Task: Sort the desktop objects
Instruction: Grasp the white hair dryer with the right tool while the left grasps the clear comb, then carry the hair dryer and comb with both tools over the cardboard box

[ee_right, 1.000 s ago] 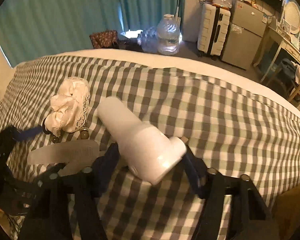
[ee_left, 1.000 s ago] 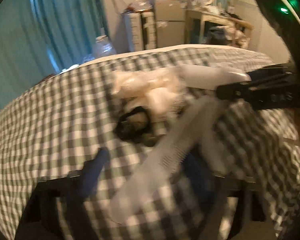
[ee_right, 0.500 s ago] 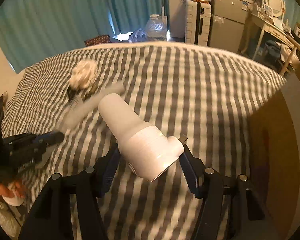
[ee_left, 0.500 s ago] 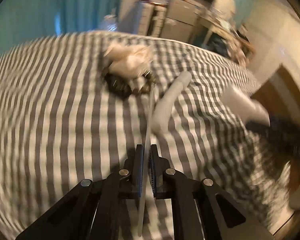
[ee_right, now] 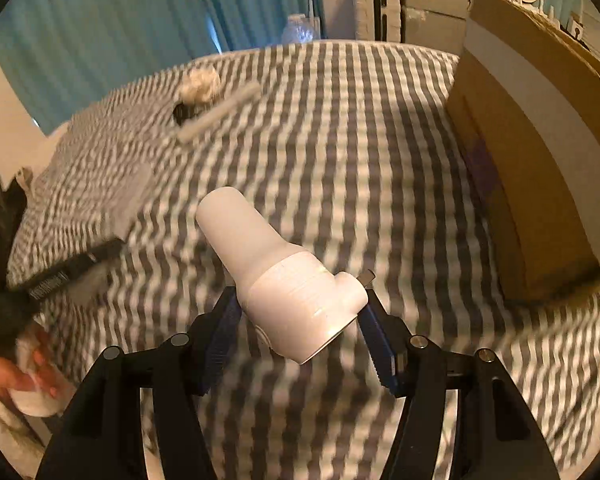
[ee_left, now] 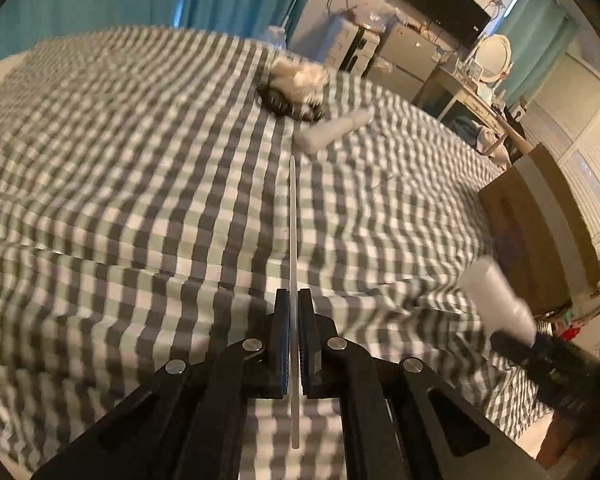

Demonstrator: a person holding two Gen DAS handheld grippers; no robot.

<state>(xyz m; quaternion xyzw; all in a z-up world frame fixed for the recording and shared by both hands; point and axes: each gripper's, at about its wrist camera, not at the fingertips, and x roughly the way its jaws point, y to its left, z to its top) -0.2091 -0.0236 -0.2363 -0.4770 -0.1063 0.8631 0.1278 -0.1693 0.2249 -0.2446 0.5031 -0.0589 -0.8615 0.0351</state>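
Note:
My left gripper [ee_left: 294, 300] is shut on a thin translucent comb [ee_left: 293, 232], seen edge-on and sticking forward over the checked bedspread [ee_left: 140, 200]. In the right wrist view this gripper [ee_right: 112, 248] shows blurred at the left, with the comb [ee_right: 130, 196] in it and a hand [ee_right: 8, 376] behind. My right gripper [ee_right: 300, 316] holds a white hair dryer [ee_right: 288, 280] between its blue pads [ee_right: 220, 328], barrel pointing up and away. A cream scrunchie on dark hair ties [ee_left: 296, 88] and a white stick-shaped item [ee_left: 334, 130] lie far off on the bed.
A large cardboard box [ee_right: 532, 152] stands at the bed's right edge, close to the right gripper; it also shows at the right in the left wrist view [ee_left: 540, 224]. Teal curtains [ee_right: 100, 32], a suitcase and a small fridge stand beyond the bed.
The left jaws have closed on the comb and rolled it edge-on. Both grippers have carried their objects away from the scrunchie pile toward the cardboard box.

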